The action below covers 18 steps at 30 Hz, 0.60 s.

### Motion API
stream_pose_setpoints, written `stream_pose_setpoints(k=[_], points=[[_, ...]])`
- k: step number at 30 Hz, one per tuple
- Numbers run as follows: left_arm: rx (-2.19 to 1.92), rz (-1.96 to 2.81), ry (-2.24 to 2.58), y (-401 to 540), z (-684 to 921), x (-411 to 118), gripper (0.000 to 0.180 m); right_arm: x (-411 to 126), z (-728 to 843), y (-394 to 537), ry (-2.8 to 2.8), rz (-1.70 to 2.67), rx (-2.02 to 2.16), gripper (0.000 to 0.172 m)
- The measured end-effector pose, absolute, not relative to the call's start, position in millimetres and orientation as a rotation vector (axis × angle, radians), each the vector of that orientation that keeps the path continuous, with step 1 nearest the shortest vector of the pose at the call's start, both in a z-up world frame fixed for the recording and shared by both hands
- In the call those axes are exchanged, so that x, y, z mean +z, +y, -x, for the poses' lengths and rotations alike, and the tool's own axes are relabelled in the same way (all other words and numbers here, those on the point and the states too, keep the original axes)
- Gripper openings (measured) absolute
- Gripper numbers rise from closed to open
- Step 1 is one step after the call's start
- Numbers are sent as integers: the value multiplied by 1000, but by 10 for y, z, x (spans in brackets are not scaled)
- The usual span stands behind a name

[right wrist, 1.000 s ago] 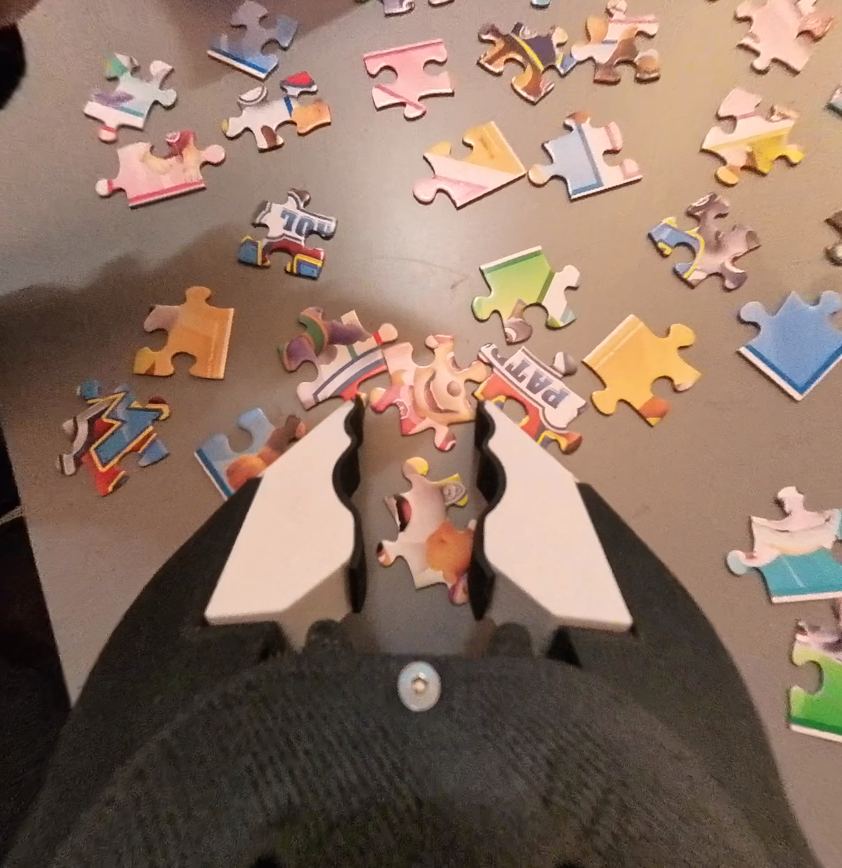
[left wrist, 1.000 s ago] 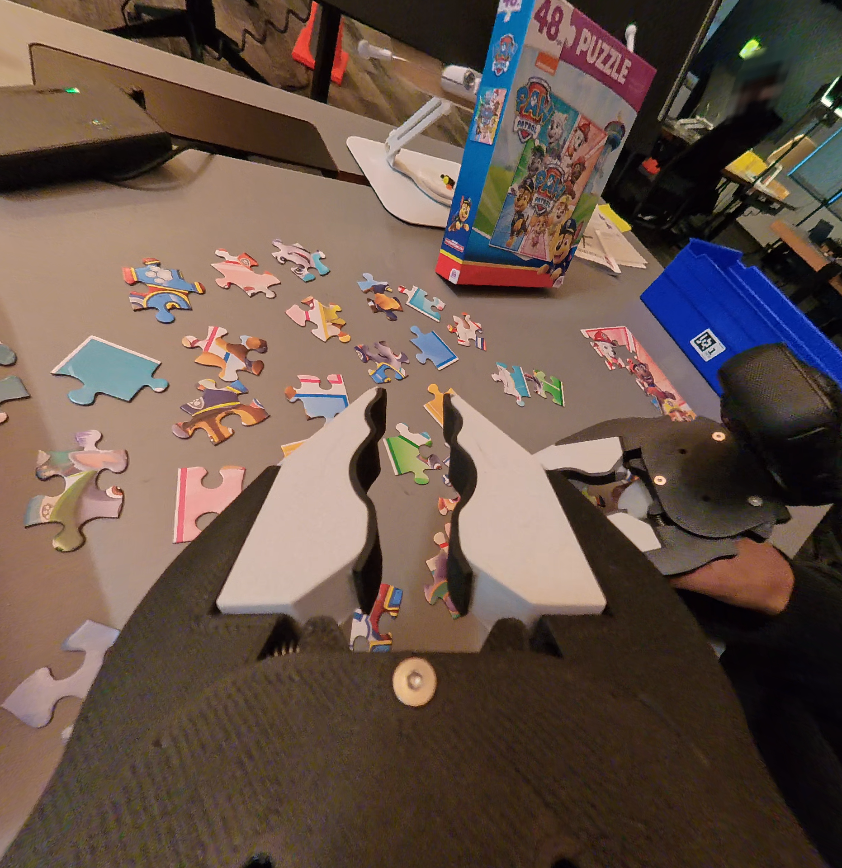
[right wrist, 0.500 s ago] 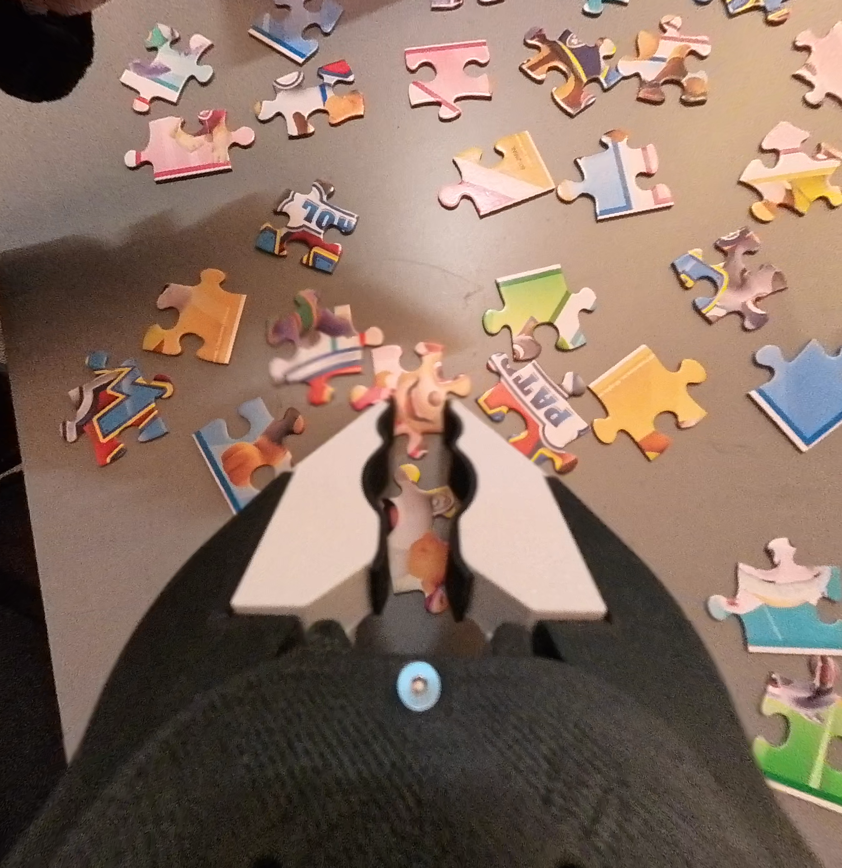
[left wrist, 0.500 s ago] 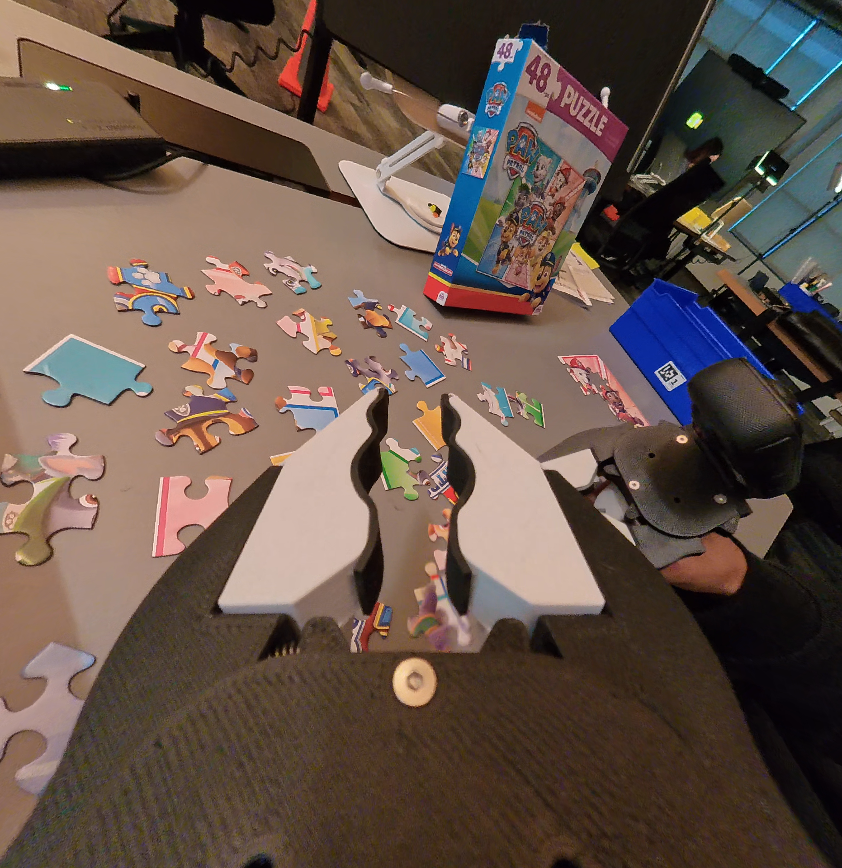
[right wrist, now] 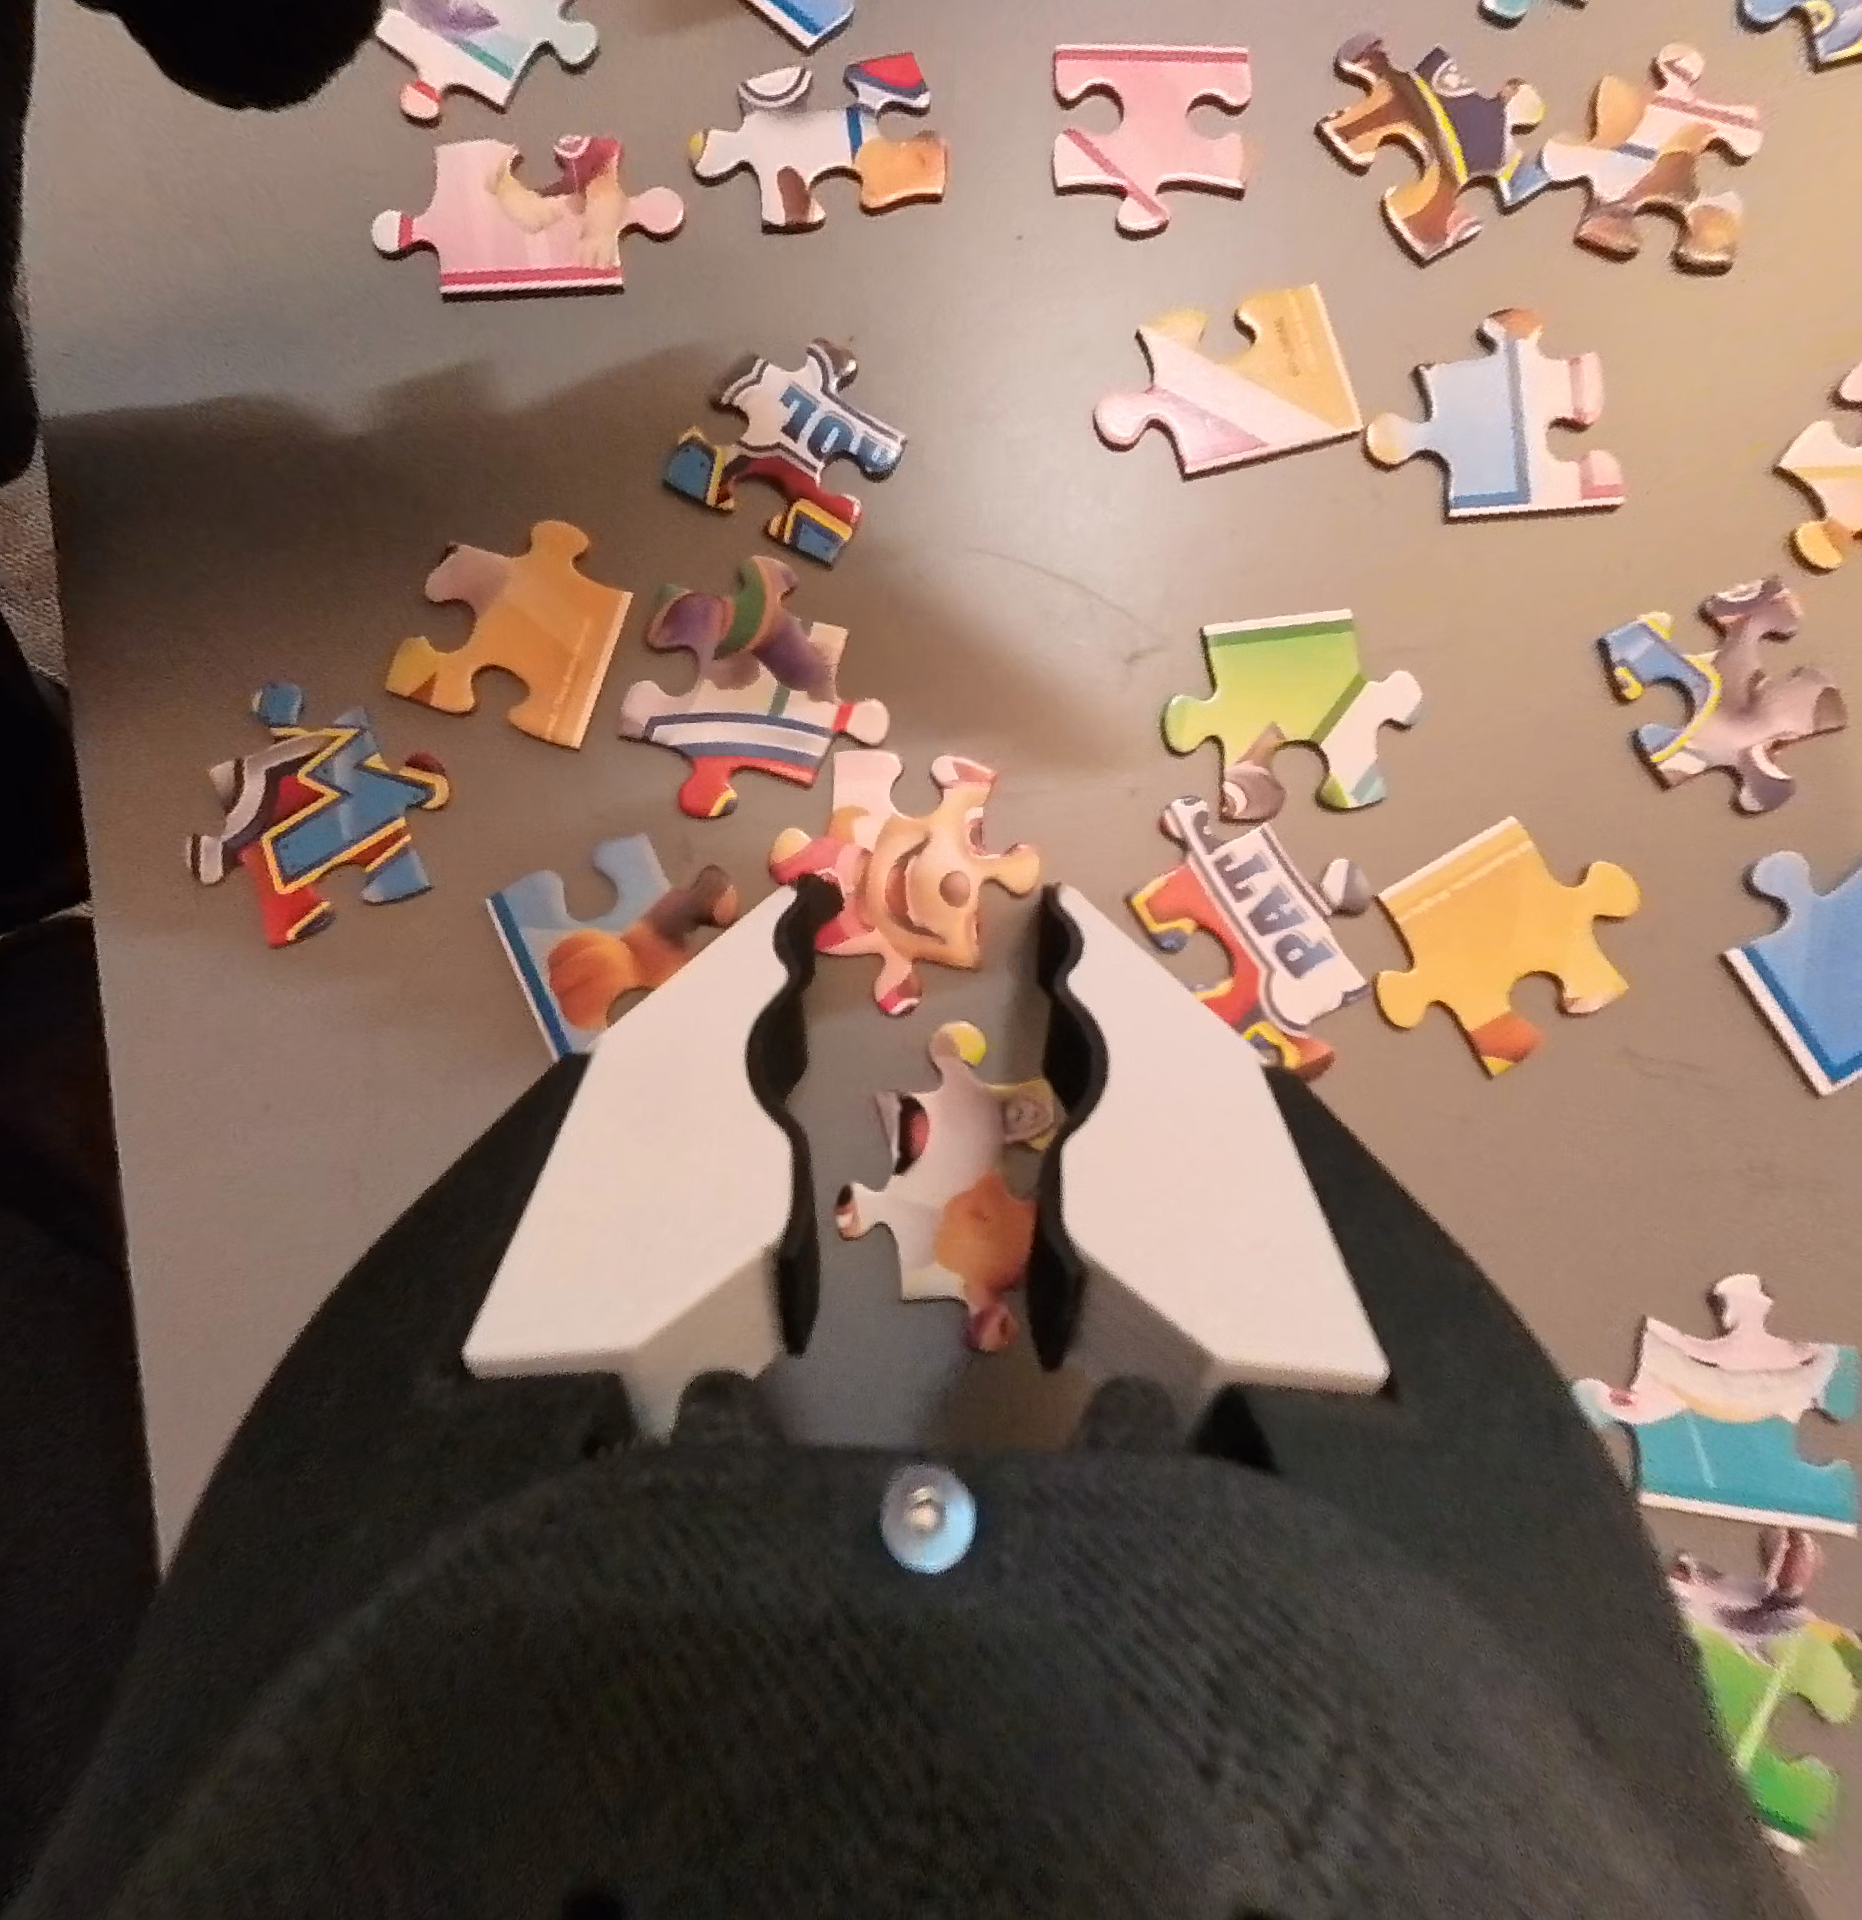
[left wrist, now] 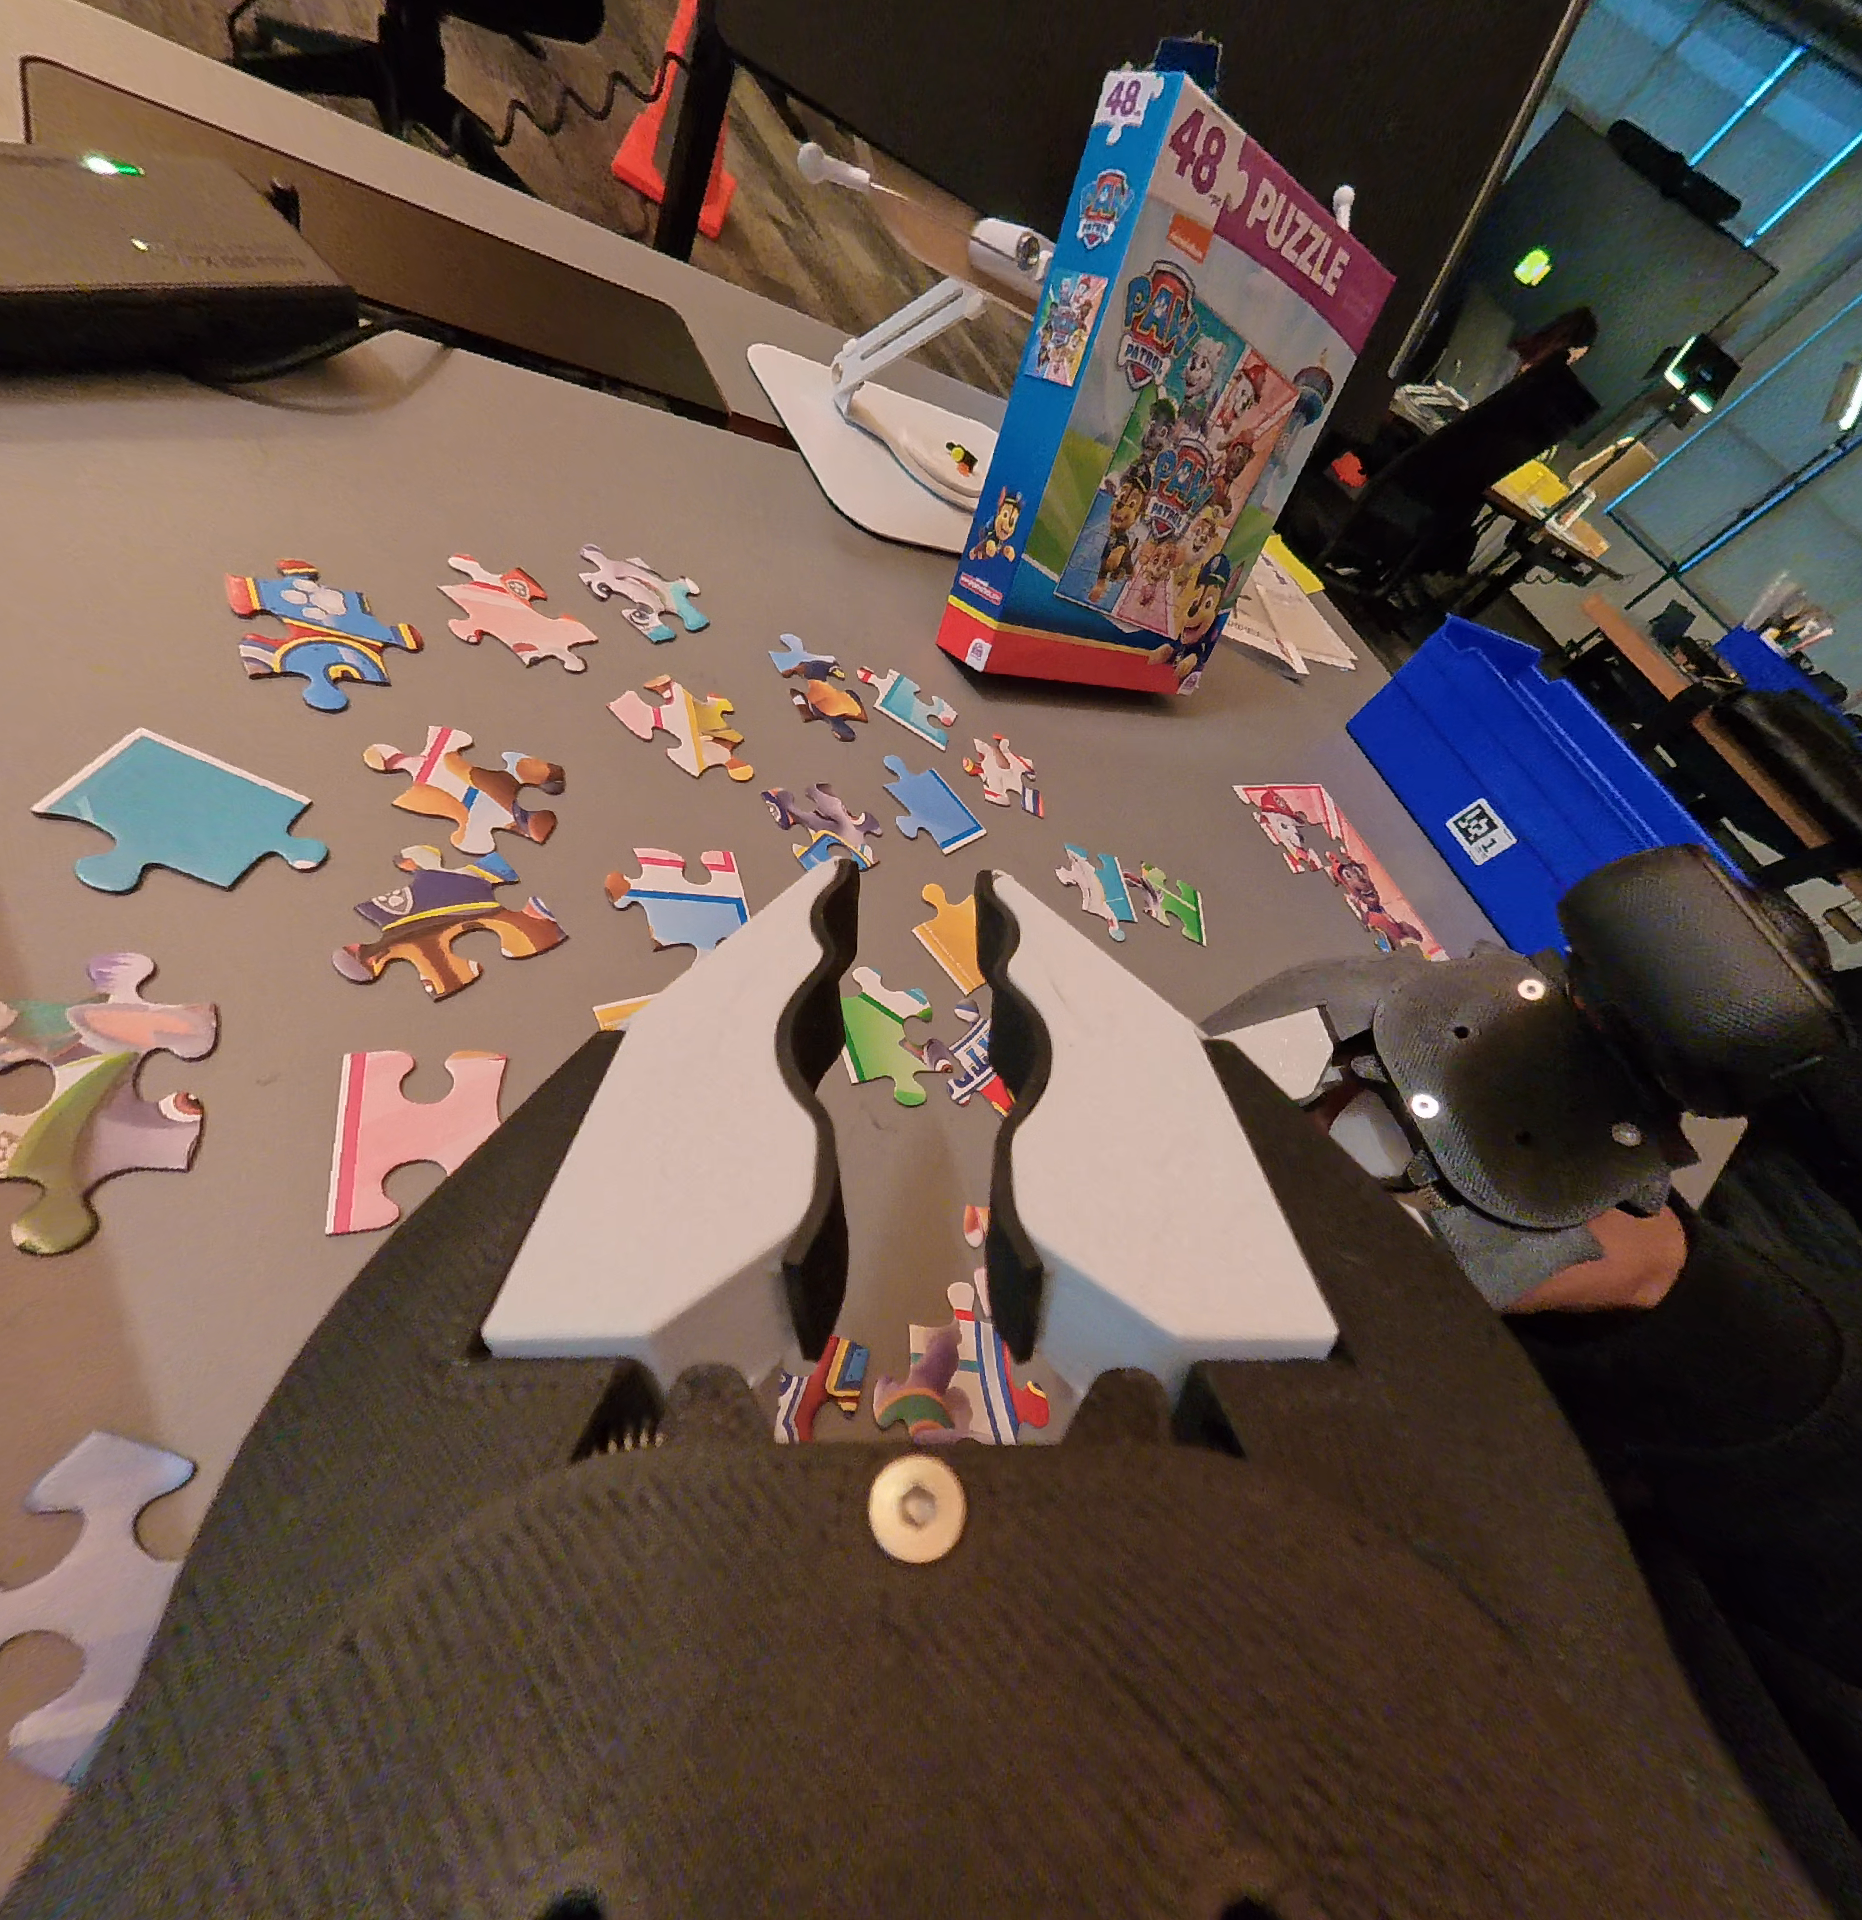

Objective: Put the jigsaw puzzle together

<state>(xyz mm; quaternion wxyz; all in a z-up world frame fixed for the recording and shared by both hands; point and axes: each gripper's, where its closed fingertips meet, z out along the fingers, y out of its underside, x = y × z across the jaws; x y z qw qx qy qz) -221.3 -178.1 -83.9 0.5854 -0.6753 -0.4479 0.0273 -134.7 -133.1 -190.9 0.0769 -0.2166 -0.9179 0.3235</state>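
Note:
Many loose jigsaw pieces lie face up on a grey table (left wrist: 553, 468). My left gripper (left wrist: 919, 881) hovers over them with its jaws apart and nothing between the pads; a green piece (left wrist: 880, 1039) and a yellow piece (left wrist: 953, 930) lie on the table below it. My right gripper (right wrist: 927, 896) is open, tips low over the table. A tan and pink piece (right wrist: 906, 883) lies flat at its fingertips, its left edge by the left pad (right wrist: 797, 914). A white and orange piece (right wrist: 958, 1174) lies under the jaws. The right gripper also shows in the left wrist view (left wrist: 1311, 1081).
A puzzle box (left wrist: 1166, 416) stands at the back of the table. A white stand (left wrist: 885, 436) is behind it, and a black device (left wrist: 127, 270) sits far left. A blue bin (left wrist: 1509, 769) is off the right edge. A few joined pieces (left wrist: 1332, 862) lie near it. One gripper's finger ends stand about 15 cm off the other's.
My right jaws closed in around the tan and pink piece and opened again; the piece lies on the table, turned a little. The left gripper drifted slightly, jaws unchanged.

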Motion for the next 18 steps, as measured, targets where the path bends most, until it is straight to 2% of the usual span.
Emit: stream_pose_setpoints(k=[5, 11, 13, 18], points=[[64, 1564, -1048, -1806, 2219, -830, 20, -1908, 1307, -1370, -2758, 652, 961, 28], [66, 1557, -1046, -1823, 2216, -811, 20, -1900, 1302, -1332, -2748, 723, 994, 26], [71, 1555, -1047, -1836, 2216, -801, 20, -1895, 1320, -1244, -2735, 742, 978, 10], [72, 1542, -1051, -1862, 2222, -788, 20, -1907, 1365, -929, -2704, 842, 928, 13]])
